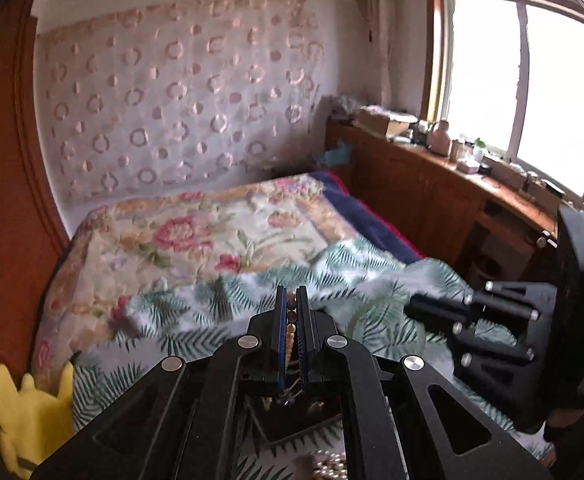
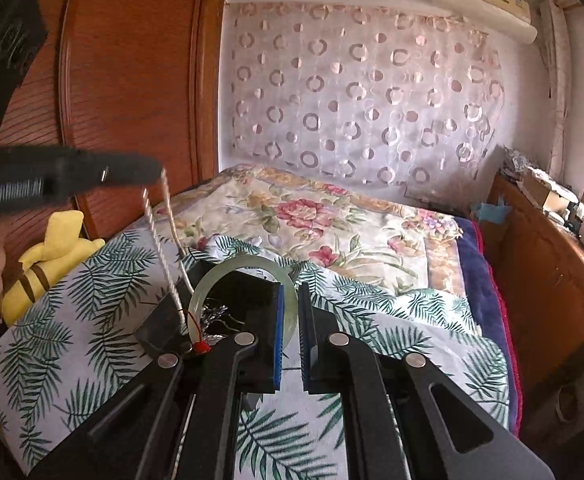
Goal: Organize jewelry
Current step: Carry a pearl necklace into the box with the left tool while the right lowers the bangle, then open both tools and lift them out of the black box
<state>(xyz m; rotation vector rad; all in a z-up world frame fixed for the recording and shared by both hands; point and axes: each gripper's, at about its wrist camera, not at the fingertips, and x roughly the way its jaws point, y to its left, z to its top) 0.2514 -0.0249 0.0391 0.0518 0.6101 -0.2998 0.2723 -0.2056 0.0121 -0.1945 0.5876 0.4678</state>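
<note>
The black jewelry box (image 2: 172, 320) is largely hidden behind the right gripper (image 2: 291, 300); its contents are a silvery tangle, hard to make out. The left gripper (image 1: 291, 300), blurred in the right wrist view, is clamped on a beaded strand (image 1: 291, 320) of small round brown and cream beads, which hangs down into the box. The right gripper is closed on a smooth, pale green bangle (image 2: 244, 276) held above the box. A pearl cluster (image 1: 330, 466) is cut off at the near edge. Everything sits over a leaf-print bedspread (image 2: 92, 280).
</note>
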